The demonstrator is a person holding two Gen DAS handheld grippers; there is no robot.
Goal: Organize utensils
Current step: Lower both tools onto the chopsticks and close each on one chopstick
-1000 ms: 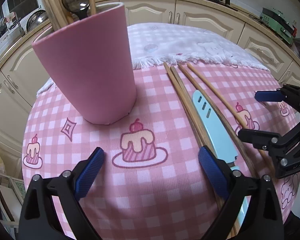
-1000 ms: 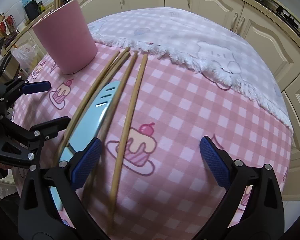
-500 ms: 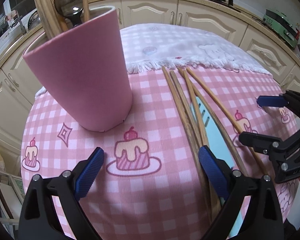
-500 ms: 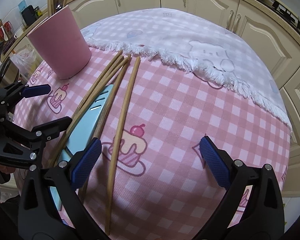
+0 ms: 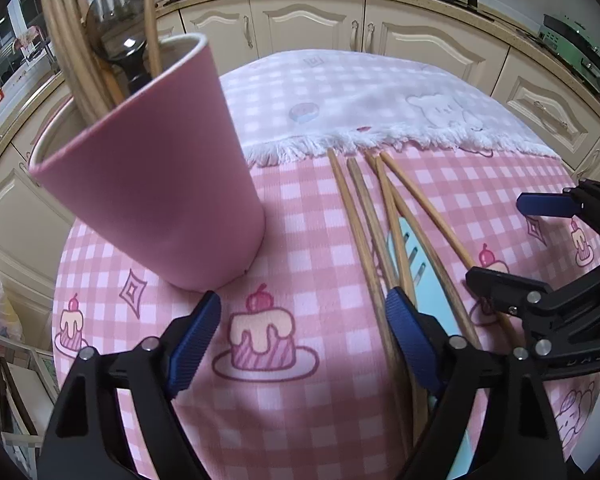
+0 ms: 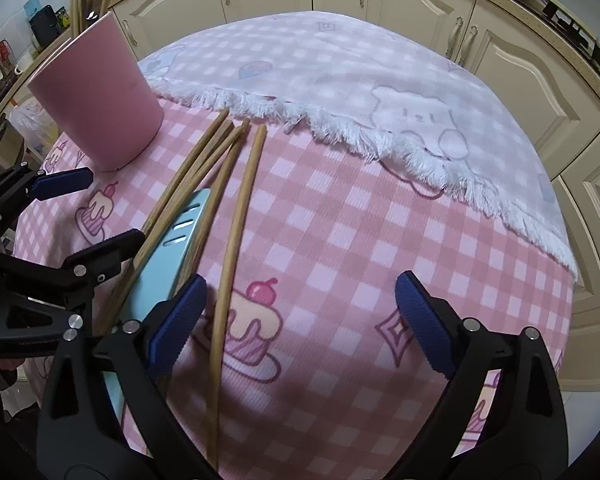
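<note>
Left wrist view, from its left edge: the pink cup (image 5: 148, 176) stands upright at upper left on the tabletop (image 5: 300, 208), already holding several sticks and a dark ladle. At lower centre my left gripper (image 5: 302, 334) has its fingers wide apart with nothing between them, hovering just short of the cup's base. To the right lie the loose chopsticks (image 5: 364, 232), fanned out, with the blue spatula (image 5: 432, 288) among them. At the right edge sits my right gripper (image 5: 512, 240), its fingers spread and empty too.

I judge we're between picks: cup partly filled, five sticks and the spatula not yet in it. Next calls for closing on one stick near its low end, then lifting it upright over the cup.

The right wrist view shows the outermost chopstick (image 6: 236, 240) lying apart from the bundle, just inside the right gripper's left finger, the easiest pick. Only the left view shows the ladle.
</note>
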